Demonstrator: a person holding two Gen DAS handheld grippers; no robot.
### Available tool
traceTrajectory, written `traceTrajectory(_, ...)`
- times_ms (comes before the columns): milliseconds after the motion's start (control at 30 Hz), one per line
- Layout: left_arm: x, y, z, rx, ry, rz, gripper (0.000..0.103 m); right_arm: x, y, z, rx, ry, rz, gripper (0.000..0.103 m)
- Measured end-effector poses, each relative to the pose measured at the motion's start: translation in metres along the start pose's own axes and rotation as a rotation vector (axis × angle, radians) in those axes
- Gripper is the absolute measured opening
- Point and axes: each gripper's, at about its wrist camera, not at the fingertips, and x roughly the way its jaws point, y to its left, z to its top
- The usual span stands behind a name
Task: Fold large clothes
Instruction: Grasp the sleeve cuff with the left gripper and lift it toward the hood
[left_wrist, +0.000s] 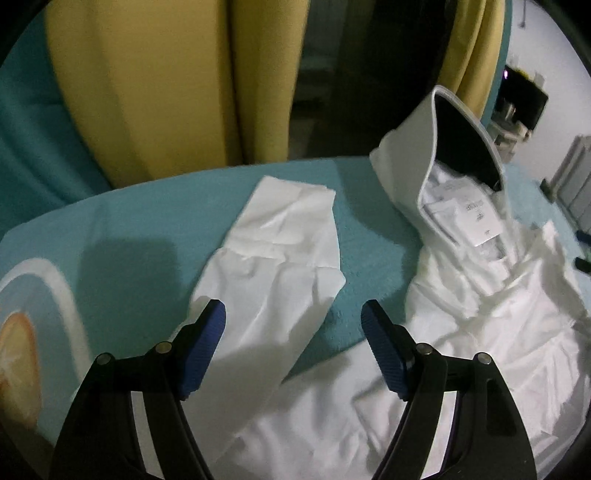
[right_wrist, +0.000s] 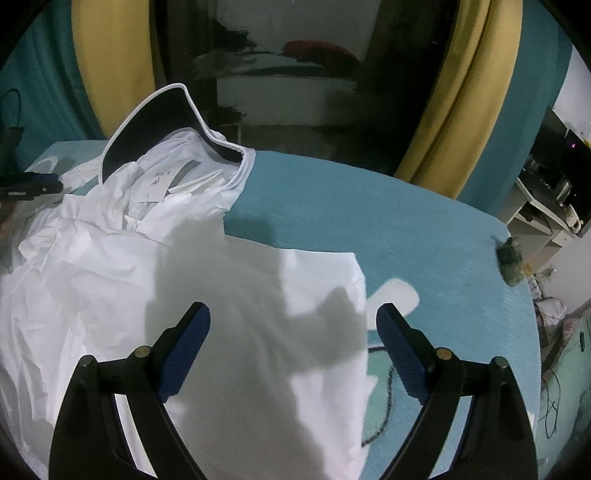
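A white garment (left_wrist: 461, 332) with a stiff dark-lined collar (left_wrist: 465, 140) lies spread on a teal bed cover (left_wrist: 147, 229). Its sleeve (left_wrist: 273, 266) stretches away toward the far edge, creased across the middle. My left gripper (left_wrist: 293, 312) hovers open above the near part of that sleeve, nothing between its blue pads. In the right wrist view the garment's body (right_wrist: 147, 266) lies flat with its side edge toward the right, the collar (right_wrist: 155, 125) standing up at the far left. My right gripper (right_wrist: 293, 314) hangs open over the garment's side edge, empty.
Yellow curtains (left_wrist: 155, 81) hang behind the bed, with dark glass (right_wrist: 295, 74) between them. A dark cable (right_wrist: 384, 410) runs over the bed cover near the garment's edge. A small dark lump (right_wrist: 511, 262) sits at the bed's right edge. Shelves with clutter (right_wrist: 546, 199) stand at right.
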Motion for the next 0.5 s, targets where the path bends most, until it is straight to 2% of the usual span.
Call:
traceTrajectory(33,0.011,-0.003,0.001,0.009,0.024,0.021,0.067,-0.002,-0.001,-0.001,0.004,-0.002,-0.003,0.091)
traceTrajectory(100,0.017,-0.009,0.003,0.041,0.001,0.064,0.063,-0.007,-0.004,-0.004,0.009,-0.008,-0.002,0.091)
traceTrajectory(133,0.018,-0.012,0.004,0.053,-0.007,0.068,0.055,-0.01,-0.004,-0.006,0.012,-0.009,0.0,0.091)
traceTrajectory(167,0.018,-0.013,0.006,0.051,-0.013,0.055,0.037,-0.011,-0.004,-0.008,0.012,-0.009,0.001,0.091)
traceTrajectory(200,0.017,-0.012,0.007,0.046,-0.013,0.066,0.026,-0.013,-0.005,-0.009,0.009,-0.01,0.002,0.091)
traceTrajectory(233,0.016,-0.011,0.008,0.037,-0.011,0.082,0.003,-0.016,-0.004,-0.011,0.008,-0.014,0.002,0.091)
traceTrajectory(367,0.006,0.003,0.011,-0.039,-0.033,0.056,0.003,-0.024,-0.005,-0.016,0.017,-0.026,0.013,0.091)
traceTrajectory(500,-0.029,0.015,0.016,-0.115,-0.095,0.001,0.003,-0.035,-0.007,-0.023,0.023,-0.043,0.028,0.091)
